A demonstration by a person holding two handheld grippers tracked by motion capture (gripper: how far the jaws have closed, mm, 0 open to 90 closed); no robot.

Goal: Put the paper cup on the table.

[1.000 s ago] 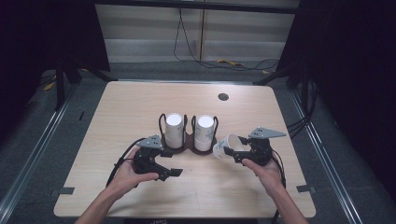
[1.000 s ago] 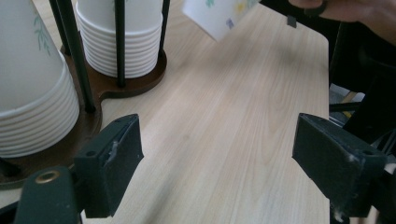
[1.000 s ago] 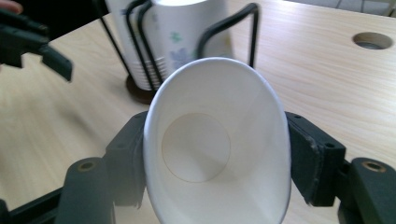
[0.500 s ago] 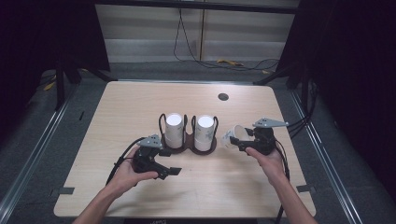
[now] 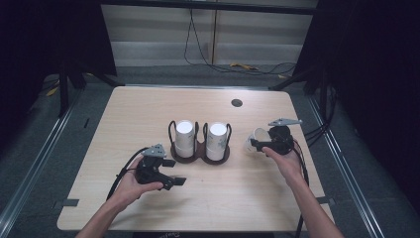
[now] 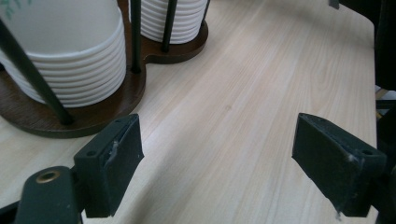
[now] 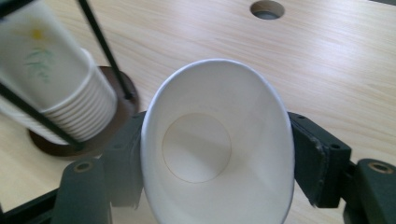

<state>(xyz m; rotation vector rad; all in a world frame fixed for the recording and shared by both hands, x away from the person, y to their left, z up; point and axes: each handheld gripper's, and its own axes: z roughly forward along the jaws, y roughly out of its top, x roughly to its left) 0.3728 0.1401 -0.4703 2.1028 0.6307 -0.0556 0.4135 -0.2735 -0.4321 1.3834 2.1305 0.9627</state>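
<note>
Between right claw [image 7: 210, 158] jaws, easing apart: squeezed paper cup [image 7: 217, 149].

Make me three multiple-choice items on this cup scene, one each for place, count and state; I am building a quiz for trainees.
1. Where is the loose paper cup?
A. between the right gripper's jaws
B. on the floor
C. in the left gripper

2. How many cup stacks stand in the wooden holder?
A. one
B. two
C. four

3. How do the left gripper's jaws stand?
A. clamped on a cup
B. apart with nothing between
C. shut together

Answers:
1. A: the right gripper has the cup squeezed oval between its pads.
2. B: the high view shows two stacks side by side.
3. B: the left gripper shows bare table between its jaws.
</note>
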